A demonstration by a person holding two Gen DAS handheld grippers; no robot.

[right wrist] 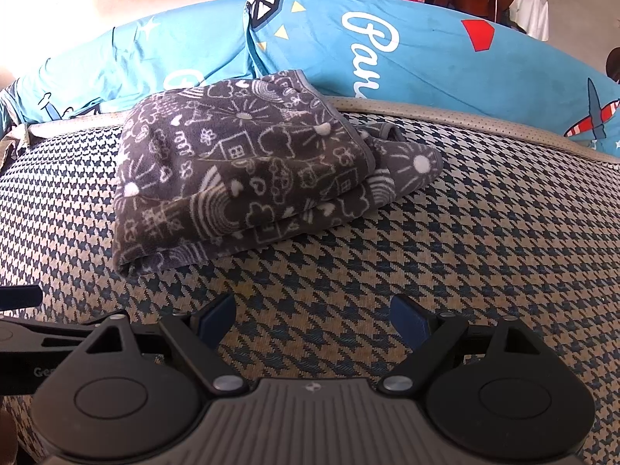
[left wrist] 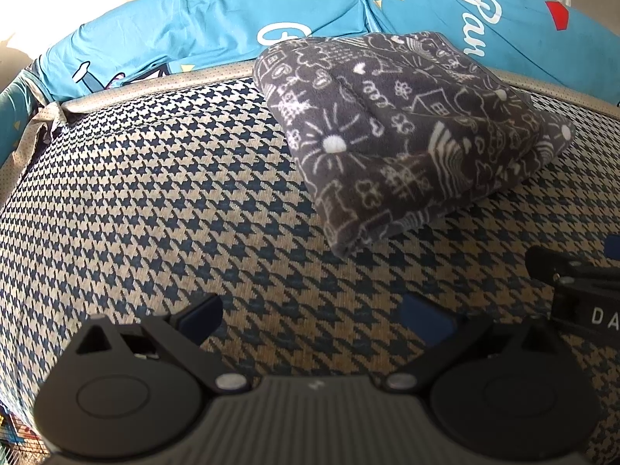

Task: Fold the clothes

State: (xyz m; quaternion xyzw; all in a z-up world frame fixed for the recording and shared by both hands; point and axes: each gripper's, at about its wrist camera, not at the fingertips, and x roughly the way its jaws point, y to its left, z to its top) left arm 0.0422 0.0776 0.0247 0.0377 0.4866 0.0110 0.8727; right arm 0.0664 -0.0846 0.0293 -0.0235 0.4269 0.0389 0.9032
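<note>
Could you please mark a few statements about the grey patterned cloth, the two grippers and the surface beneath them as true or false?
1. The grey patterned cloth lies folded in layers. True.
2. The right gripper is clamped on the cloth. False: it is open and empty, short of the cloth.
3. The cloth rests on a houndstooth-patterned surface. True.
4. The left gripper holds a corner of the cloth. False: its jaws stand apart with nothing between them.
5. The bedding behind the cloth is plain white. False: the bedding is blue with printed lettering.
</note>
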